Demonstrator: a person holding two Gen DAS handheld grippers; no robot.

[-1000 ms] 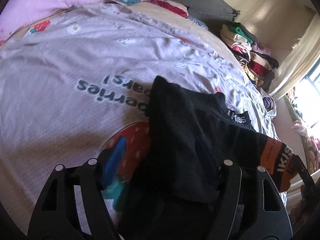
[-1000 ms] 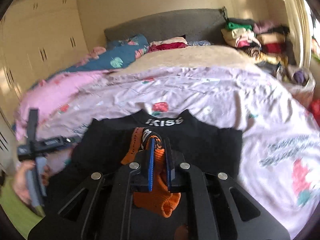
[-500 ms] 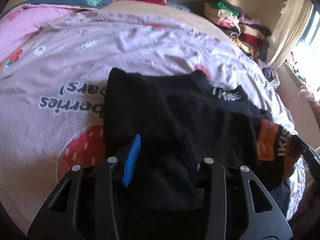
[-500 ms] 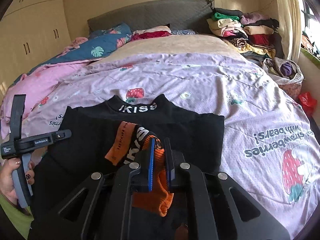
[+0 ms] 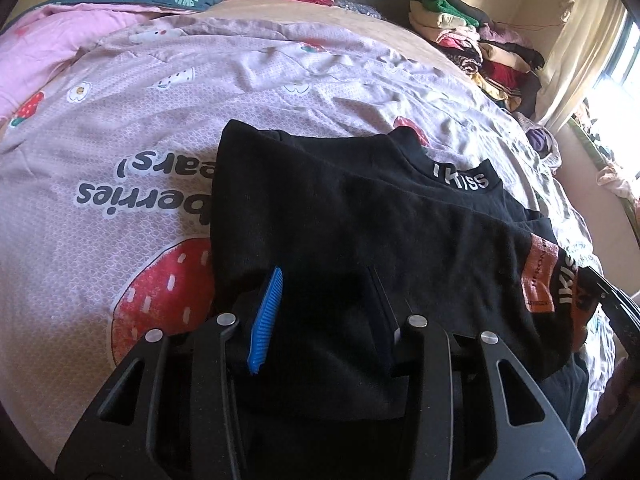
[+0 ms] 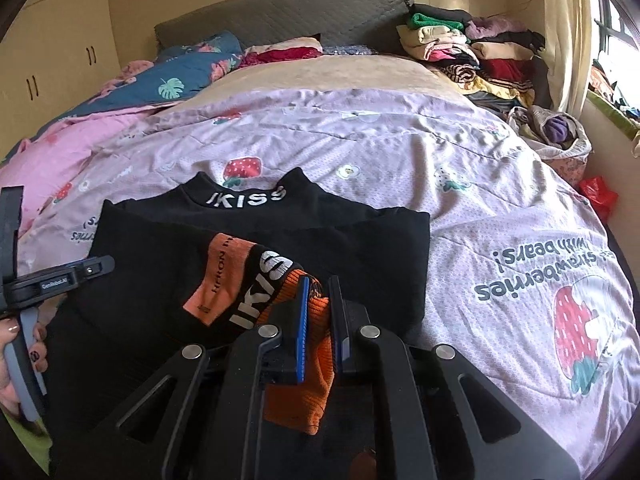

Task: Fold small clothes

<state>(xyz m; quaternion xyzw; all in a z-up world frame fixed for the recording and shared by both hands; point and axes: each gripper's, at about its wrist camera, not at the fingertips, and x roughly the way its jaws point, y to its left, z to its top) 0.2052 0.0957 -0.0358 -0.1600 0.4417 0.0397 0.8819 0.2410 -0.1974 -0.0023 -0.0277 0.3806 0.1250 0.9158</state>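
Your black top [image 6: 360, 240] is matt knit cloth w/ ribbed orange cuff [image 6: 308, 392]; bedsheet [image 5: 120, 160] is thin printed cotton; gripper fingers [image 6: 301, 336] are matt plastic w/ blue rubber pads.

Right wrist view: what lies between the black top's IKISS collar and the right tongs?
In the right wrist view, black fabric of the top, then its folded-over sleeve with the orange cuff, which the right tongs are shut on. No bedspread shows between.

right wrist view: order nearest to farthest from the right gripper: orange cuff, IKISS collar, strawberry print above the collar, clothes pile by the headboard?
From the right gripper:
1. orange cuff, pinched between its fingers.
2. IKISS collar, ahead, slightly left.
3. strawberry print on the bedspread, just beyond the collar.
4. clothes pile, far right by the headboard.
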